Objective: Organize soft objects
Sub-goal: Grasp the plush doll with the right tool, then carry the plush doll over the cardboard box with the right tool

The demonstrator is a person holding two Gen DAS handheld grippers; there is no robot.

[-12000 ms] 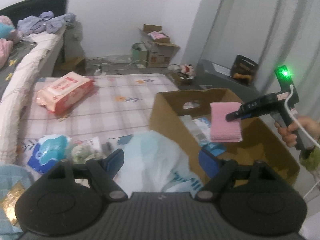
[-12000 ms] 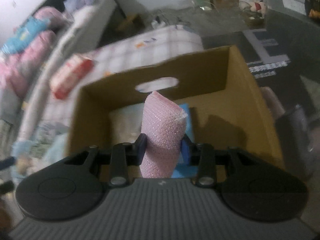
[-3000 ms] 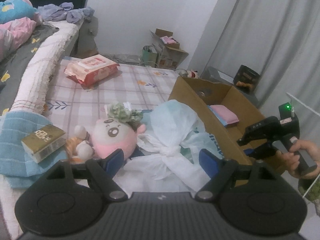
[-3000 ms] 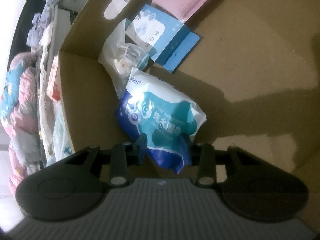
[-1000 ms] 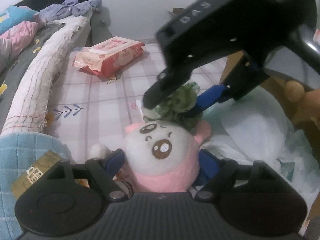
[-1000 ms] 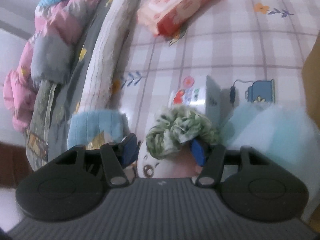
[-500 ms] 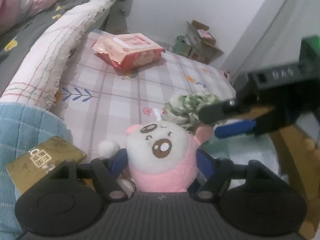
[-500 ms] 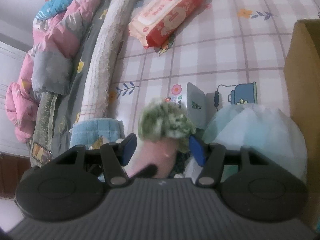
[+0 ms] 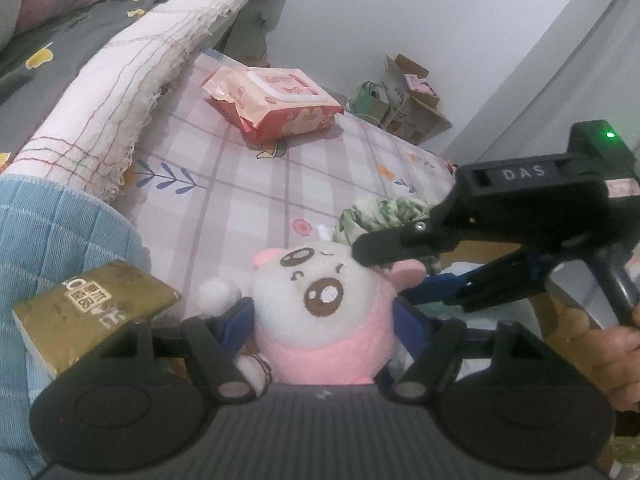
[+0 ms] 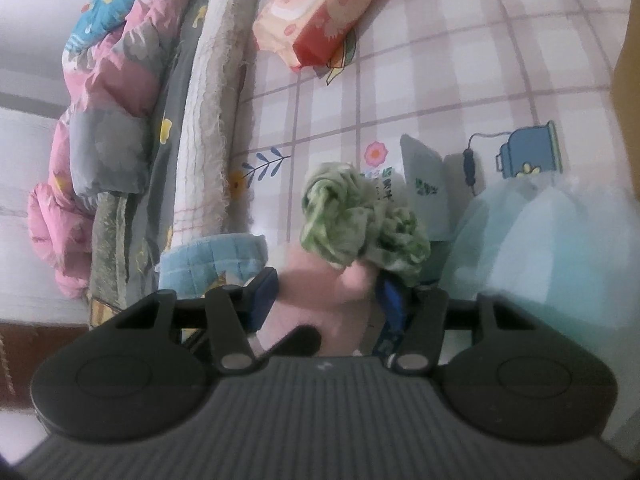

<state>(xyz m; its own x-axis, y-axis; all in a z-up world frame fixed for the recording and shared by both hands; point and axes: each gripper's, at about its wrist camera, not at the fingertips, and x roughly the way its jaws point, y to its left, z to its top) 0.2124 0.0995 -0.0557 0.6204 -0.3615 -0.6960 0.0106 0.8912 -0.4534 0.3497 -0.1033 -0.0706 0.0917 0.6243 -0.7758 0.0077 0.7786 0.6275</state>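
Soft, dim indoor light with a cool cast falls evenly, leaving only faint shadows. Both fisheye views bend hard toward dark corners, and the right wrist view is smeared by blur around 6 o'clock. A green indicator lamp (image 9: 609, 135) glows at 2 o'clock in the left wrist view.

The pink plush toy (image 9: 324, 304) loses its lower body behind the left gripper's housing at the bottom of the left wrist view, so only one white paw shows there. In the right wrist view the toy is a soft pink blur (no face readable) under the green scrunchie (image 10: 352, 216), and whether the right gripper's fingers (image 10: 390, 300) press on it cannot be told. The cardboard box (image 10: 628, 80) is cut off by the right edge. The gold packet (image 9: 88, 312) carries print too small to read, and the blue towel (image 9: 48, 240) runs off the lower left of the frame.
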